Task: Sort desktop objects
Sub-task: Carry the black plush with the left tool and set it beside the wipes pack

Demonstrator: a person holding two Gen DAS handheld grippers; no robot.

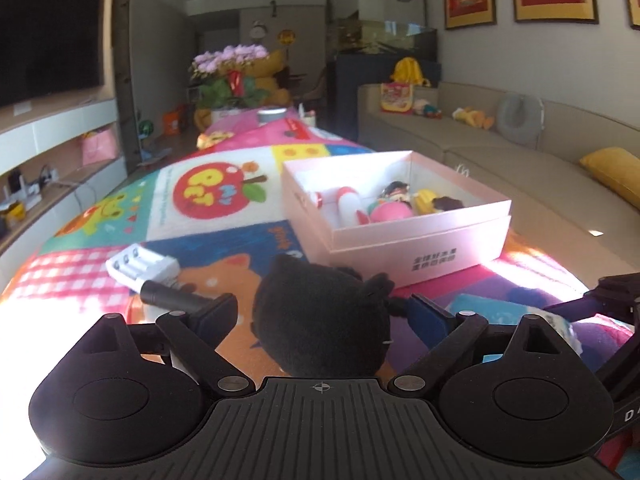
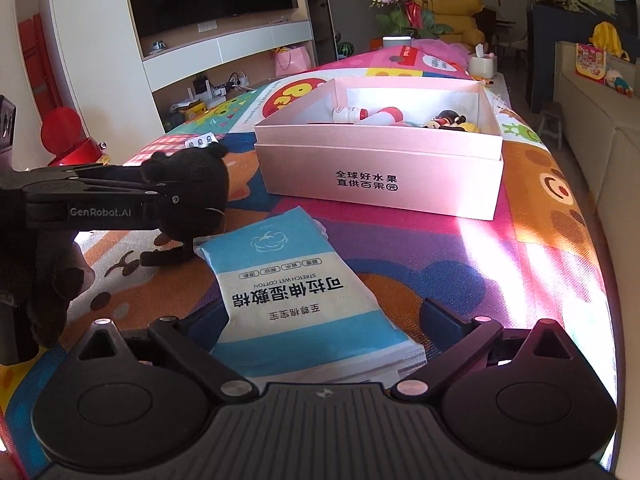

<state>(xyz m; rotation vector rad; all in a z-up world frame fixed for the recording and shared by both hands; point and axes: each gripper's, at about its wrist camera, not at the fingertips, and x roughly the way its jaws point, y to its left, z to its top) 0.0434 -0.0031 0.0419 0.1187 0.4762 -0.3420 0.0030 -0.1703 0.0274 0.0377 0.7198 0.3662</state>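
Note:
A black plush toy (image 1: 320, 320) sits between the fingers of my left gripper (image 1: 324, 312), which are wide apart around it; whether they press it I cannot tell. In the right wrist view the plush (image 2: 192, 188) stands on the colourful mat with the left gripper (image 2: 160, 196) around it. My right gripper (image 2: 320, 320) is open over a blue and white wet-cotton pack (image 2: 296, 296), fingers on either side. A pink box (image 1: 400, 216) holding several toys stands ahead, also in the right wrist view (image 2: 380, 160).
A white battery charger (image 1: 140, 266) and a black cylinder (image 1: 176, 298) lie left of the plush. The table carries a patterned mat (image 1: 208, 200). A sofa (image 1: 520, 152) runs along the right, a TV unit (image 2: 208, 0) on the left, flowers (image 1: 230, 60) at the far end.

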